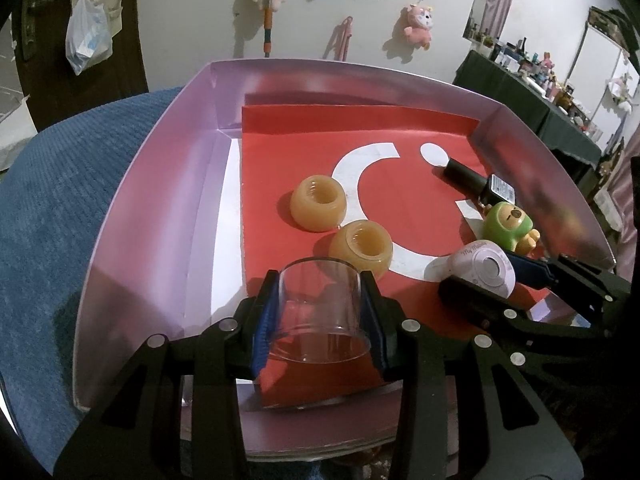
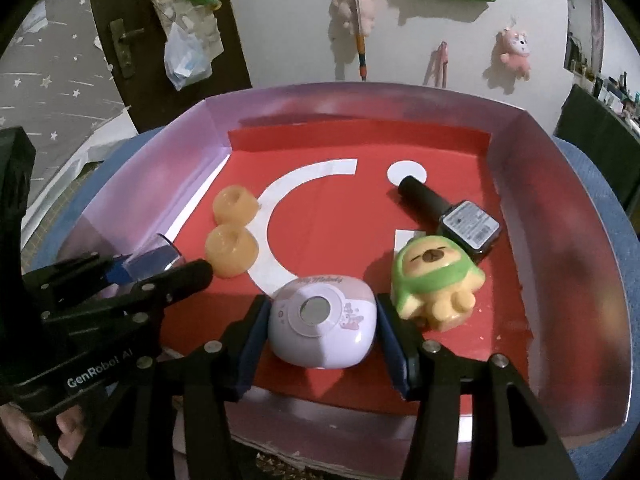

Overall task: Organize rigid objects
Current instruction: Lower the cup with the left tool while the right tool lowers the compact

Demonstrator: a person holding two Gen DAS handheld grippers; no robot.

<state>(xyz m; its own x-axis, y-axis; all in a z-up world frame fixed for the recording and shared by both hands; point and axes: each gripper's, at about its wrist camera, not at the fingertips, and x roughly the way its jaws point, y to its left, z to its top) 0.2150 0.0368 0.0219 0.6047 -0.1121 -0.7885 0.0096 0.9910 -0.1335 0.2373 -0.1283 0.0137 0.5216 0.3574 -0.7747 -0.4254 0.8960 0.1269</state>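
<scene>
A clear cup [image 1: 320,312] lies on its side between the blue pads of my left gripper [image 1: 320,280], which is shut on it low over the near edge of the lilac tray [image 1: 160,184]. My right gripper [image 2: 322,300] is shut on a lilac rounded case [image 2: 322,326] resting on the tray's red liner [image 2: 328,220]. In the right wrist view the left gripper [image 2: 160,276] shows at the left with the cup [image 2: 154,258]. Two amber rings [image 2: 234,204] [image 2: 230,254] sit left of centre. A green bear toy [image 2: 434,280] and a black bottle [image 2: 448,212] lie to the right.
The tray [image 2: 560,200] has raised walls on all sides and rests on a blue cloth [image 1: 60,200]. A person's fingers [image 2: 68,432] grip the left tool. Behind stand a wall with hung plush toys [image 1: 418,24], a dark door [image 2: 124,40] and a cluttered dark table [image 1: 540,92].
</scene>
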